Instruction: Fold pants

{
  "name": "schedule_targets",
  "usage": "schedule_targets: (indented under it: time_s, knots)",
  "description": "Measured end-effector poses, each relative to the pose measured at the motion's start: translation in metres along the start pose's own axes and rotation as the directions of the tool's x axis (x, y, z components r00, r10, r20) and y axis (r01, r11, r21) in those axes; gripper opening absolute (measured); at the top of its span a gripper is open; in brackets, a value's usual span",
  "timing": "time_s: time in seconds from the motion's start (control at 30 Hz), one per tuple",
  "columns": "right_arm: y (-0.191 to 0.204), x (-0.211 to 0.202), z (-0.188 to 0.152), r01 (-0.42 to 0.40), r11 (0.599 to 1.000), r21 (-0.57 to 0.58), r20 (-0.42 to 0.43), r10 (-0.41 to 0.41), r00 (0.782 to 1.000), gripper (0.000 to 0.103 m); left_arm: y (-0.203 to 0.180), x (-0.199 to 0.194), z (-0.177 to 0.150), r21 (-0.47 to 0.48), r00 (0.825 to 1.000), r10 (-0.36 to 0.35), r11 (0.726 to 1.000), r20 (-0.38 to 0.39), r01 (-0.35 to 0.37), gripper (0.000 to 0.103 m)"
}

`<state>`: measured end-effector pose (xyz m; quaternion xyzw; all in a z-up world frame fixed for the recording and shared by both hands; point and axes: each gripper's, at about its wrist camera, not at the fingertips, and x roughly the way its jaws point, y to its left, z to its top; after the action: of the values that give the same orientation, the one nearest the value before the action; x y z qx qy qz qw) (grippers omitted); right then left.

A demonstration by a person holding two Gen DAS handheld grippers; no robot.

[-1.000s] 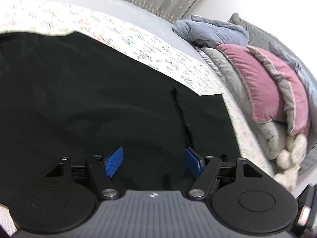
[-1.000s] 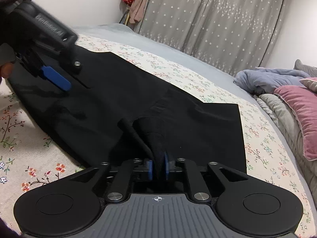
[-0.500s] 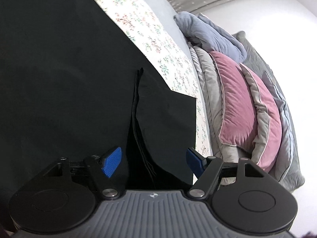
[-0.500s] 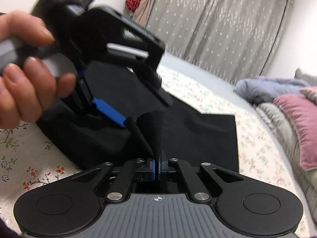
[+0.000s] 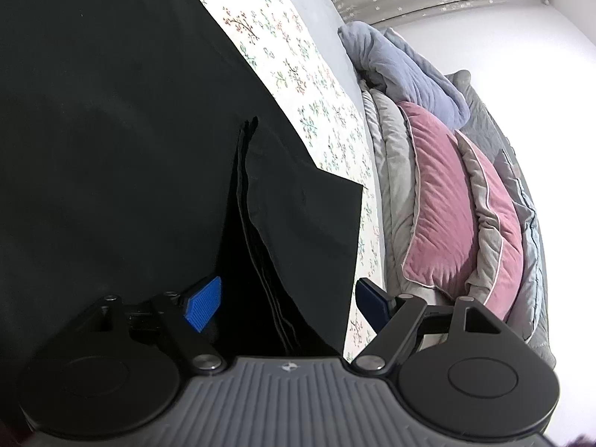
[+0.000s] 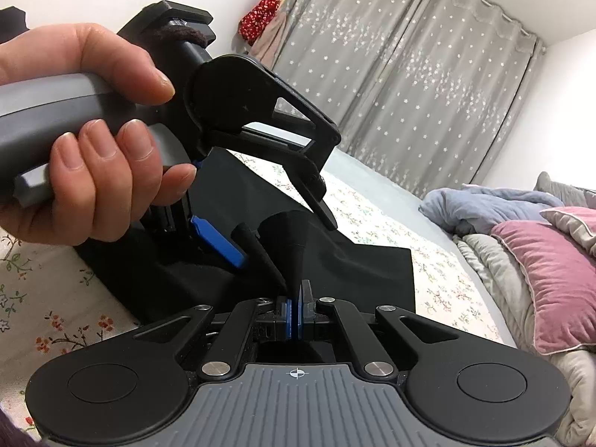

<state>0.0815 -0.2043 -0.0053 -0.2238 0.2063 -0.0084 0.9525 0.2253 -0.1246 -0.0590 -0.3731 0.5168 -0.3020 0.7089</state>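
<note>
Your matte black woven-fabric pants [image 5: 111,149] lie flat on the cream floral-print cotton bedsheet [image 5: 298,74], filling the left and centre of the left wrist view; one squared hem corner sits centre-right, with a stack of thin layered edges running down the middle. In the right wrist view the same pants [image 6: 372,272] spread across the centre, one pinched peak rising as a dark cone.

Your right black plastic two-finger gripper [image 6: 294,313] at lower centre is clamped tight on that peak, its two ribbed blue pads pressed together with cloth between.

Your left black plastic two-finger gripper [image 5: 287,301] has its jaws spread wide and they have just been opening further; two textured blue pads, one each side, the layered pants edge between them but neither pad pressing it. In the right view that same left gripper [image 6: 283,231] sits upper left to centre, its grey handle held by your bare hand [image 6: 85,141].

Right side: two pink velvety piped cushions [image 5: 447,193], one blue-grey fleecy blanket [image 5: 409,70], one quilted grey comforter [image 5: 391,149]. Grey star-dotted pleated curtains [image 6: 409,67] along the top; one red spotted cloth item [image 6: 260,15] hangs beside them.
</note>
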Motion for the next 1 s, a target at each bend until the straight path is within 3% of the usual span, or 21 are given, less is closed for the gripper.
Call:
schedule_targets:
  time_s: [0.1, 0.23, 0.3, 0.53, 0.8, 1.0]
  knots:
    - [0.001, 0.001, 0.001, 0.005, 1.0, -0.003, 0.004, -0.005, 1.0, 0.001, -0.002, 0.001, 0.003, 0.002, 0.999, 0.019, 1.0, 0.028, -0.019, 0.079]
    - [0.005, -0.009, 0.0, 0.01, 1.0, -0.005, 0.019, -0.01, 1.0, 0.001, -0.005, 0.008, 0.004, 0.01, 0.999, 0.022, 1.0, 0.029, -0.022, 0.07]
    - [0.007, -0.01, -0.001, 0.007, 1.0, -0.021, 0.026, -0.007, 1.0, 0.001, -0.008, 0.013, 0.005, 0.032, 0.999, 0.043, 0.999, 0.024, -0.044, 0.059]
    - [0.01, -0.014, -0.002, 0.013, 0.999, -0.05, 0.042, -0.011, 0.999, 0.001, -0.017, 0.026, 0.018, 0.123, 0.989, 0.143, 0.982, 0.029, -0.146, 0.002]
    - [0.017, -0.018, 0.012, -0.016, 0.999, -0.044, 0.072, 0.019, 0.997, 0.0, -0.044, 0.006, 0.03, 0.283, 0.978, 0.187, 0.937, 0.088, -0.204, 0.001]
    - [0.03, -0.015, 0.038, -0.083, 0.996, 0.027, 0.106, 0.08, 0.991, 0.0, -0.061, -0.026, 0.044, 0.389, 0.961, 0.225, 0.881, 0.159, -0.27, 0.001]
